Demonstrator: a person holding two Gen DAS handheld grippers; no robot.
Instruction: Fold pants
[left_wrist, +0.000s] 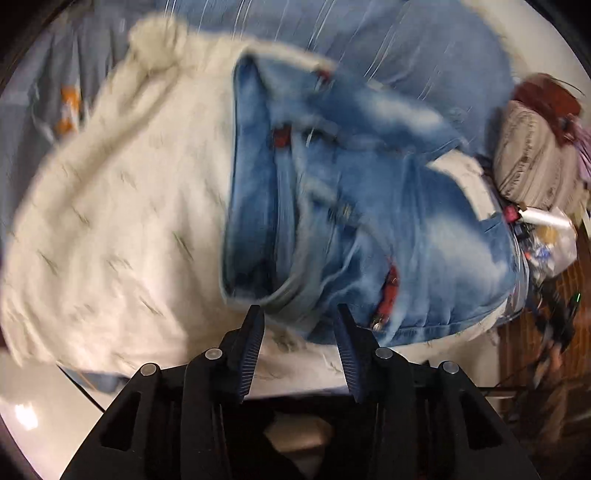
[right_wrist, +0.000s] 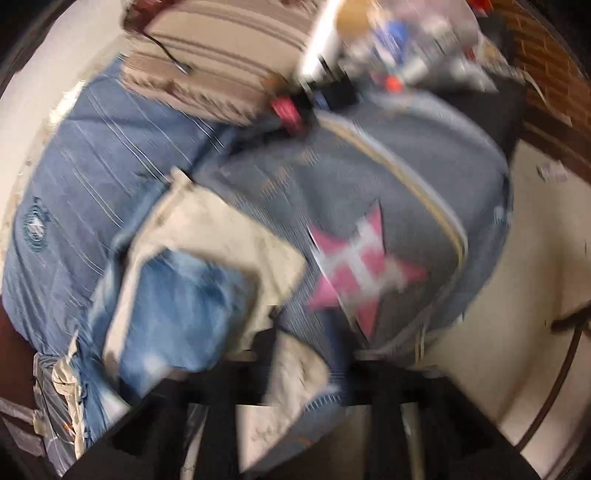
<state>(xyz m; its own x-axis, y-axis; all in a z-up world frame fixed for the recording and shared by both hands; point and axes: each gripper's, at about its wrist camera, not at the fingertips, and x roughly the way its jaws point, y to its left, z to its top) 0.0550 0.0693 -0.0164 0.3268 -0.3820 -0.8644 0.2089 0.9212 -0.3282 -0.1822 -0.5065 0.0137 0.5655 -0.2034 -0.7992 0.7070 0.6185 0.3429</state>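
— Where are the jeans?

— Bunched on the cream blanket, waistband end nearest my left gripper. Its jaws stand apart just short of the denim, holding nothing.

— And your right gripper?

— Too blurred; I cannot tell its jaws. It looks past the blanket toward the star pillow.

— The step?

— Reaching for a first hold, I'd judge. Next: close on the waistband.

Faded denim pants (matt cloth).
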